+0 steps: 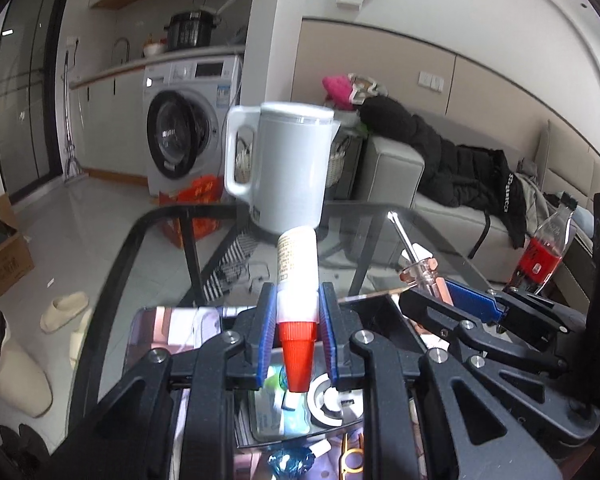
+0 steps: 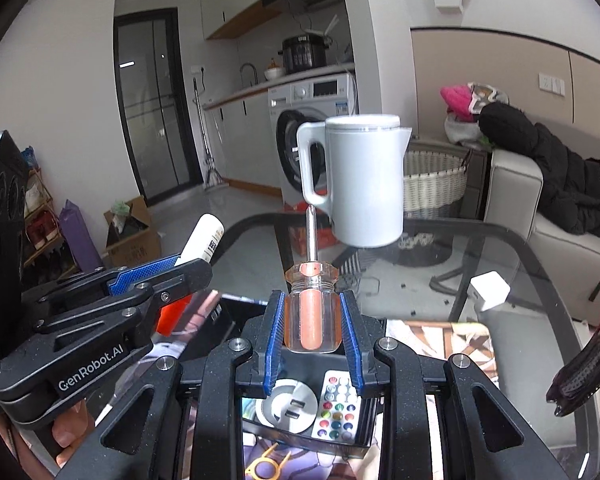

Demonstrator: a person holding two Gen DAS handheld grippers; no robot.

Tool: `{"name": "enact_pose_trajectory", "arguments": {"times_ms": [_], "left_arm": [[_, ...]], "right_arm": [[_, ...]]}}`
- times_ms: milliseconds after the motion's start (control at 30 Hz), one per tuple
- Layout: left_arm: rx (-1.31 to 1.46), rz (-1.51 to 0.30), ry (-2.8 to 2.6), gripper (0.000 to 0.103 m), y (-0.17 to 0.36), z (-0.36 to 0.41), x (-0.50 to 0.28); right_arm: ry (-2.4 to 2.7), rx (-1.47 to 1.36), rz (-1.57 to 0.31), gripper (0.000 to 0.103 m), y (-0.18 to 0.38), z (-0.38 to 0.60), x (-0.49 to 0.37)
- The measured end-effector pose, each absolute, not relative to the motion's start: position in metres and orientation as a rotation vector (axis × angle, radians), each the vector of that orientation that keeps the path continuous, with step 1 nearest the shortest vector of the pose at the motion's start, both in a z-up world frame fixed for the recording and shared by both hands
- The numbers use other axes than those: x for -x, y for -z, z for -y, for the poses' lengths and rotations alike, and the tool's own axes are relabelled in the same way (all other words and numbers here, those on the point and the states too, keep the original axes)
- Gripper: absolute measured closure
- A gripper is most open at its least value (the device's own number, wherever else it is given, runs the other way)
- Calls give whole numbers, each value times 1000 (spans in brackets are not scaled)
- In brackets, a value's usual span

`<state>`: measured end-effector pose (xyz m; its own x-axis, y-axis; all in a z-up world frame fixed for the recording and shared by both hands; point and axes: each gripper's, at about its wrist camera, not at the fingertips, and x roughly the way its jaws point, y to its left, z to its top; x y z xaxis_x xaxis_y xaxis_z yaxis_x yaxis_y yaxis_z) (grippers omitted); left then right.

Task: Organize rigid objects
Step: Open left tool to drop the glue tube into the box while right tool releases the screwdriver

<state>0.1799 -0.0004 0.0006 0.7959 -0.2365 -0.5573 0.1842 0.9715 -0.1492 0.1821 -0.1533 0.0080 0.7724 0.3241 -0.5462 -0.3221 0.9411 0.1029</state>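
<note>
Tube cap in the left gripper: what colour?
Red-orange cap on a white tube; clearest in the left wrist view.

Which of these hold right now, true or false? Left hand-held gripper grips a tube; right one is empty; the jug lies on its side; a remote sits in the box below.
1. The left hand-held gripper grips the red-capped tube. True.
2. The right hand-held gripper is empty. False: it clamps the screwdriver by its clear handle.
3. The white jug lies on its side. False: it stands upright on the glass table.
4. A remote sits in the box below. True.
</note>
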Motion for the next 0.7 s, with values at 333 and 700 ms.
{"name": "enact_pose_trajectory", "arguments": {"times_ms": [333,700], "left_arm": [[40,-835,211,84,38,12,-206],[-9,-979,215,84,64,24,-217]], "right_arm": [[-379,16,-821,77,31,144,-208],[-371,36,-978,77,67,142,-218]]}}
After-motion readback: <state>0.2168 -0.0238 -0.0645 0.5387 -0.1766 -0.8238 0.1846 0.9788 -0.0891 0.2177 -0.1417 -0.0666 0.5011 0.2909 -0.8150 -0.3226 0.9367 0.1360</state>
